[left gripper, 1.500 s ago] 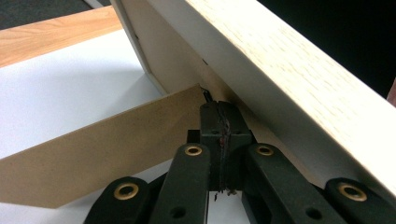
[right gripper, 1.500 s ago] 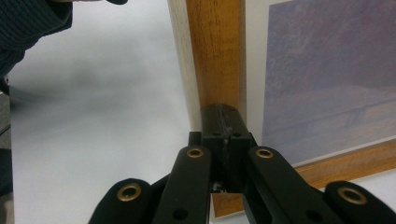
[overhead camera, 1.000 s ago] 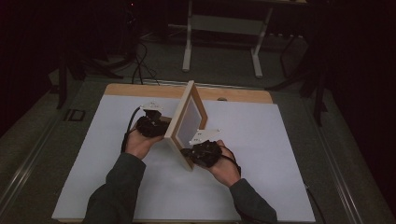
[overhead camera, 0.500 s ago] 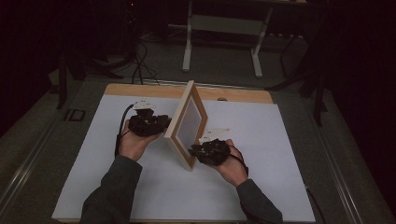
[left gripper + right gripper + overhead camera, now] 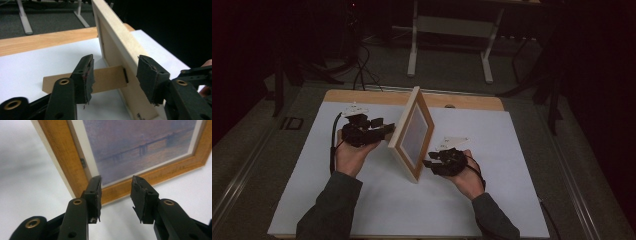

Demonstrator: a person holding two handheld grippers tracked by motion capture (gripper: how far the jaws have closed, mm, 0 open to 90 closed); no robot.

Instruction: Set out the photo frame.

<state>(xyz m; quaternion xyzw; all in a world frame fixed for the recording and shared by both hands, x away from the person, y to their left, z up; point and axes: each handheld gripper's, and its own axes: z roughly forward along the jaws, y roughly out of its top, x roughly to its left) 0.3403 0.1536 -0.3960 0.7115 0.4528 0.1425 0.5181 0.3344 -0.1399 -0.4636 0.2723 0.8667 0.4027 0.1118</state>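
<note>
A wooden picture frame [image 5: 413, 135] stands upright on its lower edge in the middle of the high view, on the white worktop [image 5: 522, 200]. It carries a bluish print of a bridge [image 5: 140, 145] behind glass, seen in the upper part of the right gripper view. From its back a brown cardboard stand [image 5: 107, 78] reaches out to the worktop, in the centre of the left gripper view.

The left gripper [image 5: 384, 131] is just left of the frame in the high view, at its back side. Its jaws have just been opening and now stand wide; the frame's pale edge [image 5: 120, 32] and the stand are seen between them, but the pads do not press on anything.

The right gripper [image 5: 430, 163] is just right of the frame's lower corner, at the picture side. Its jaws have also just been opening and stand apart, close in front of the lower rail [image 5: 160, 175] of the frame, and nothing is held.

A strip of bare wood [image 5: 462, 101] borders the worktop at the upper side. Behind it, a pale metal stand [image 5: 452, 27] is on the dark floor.
</note>
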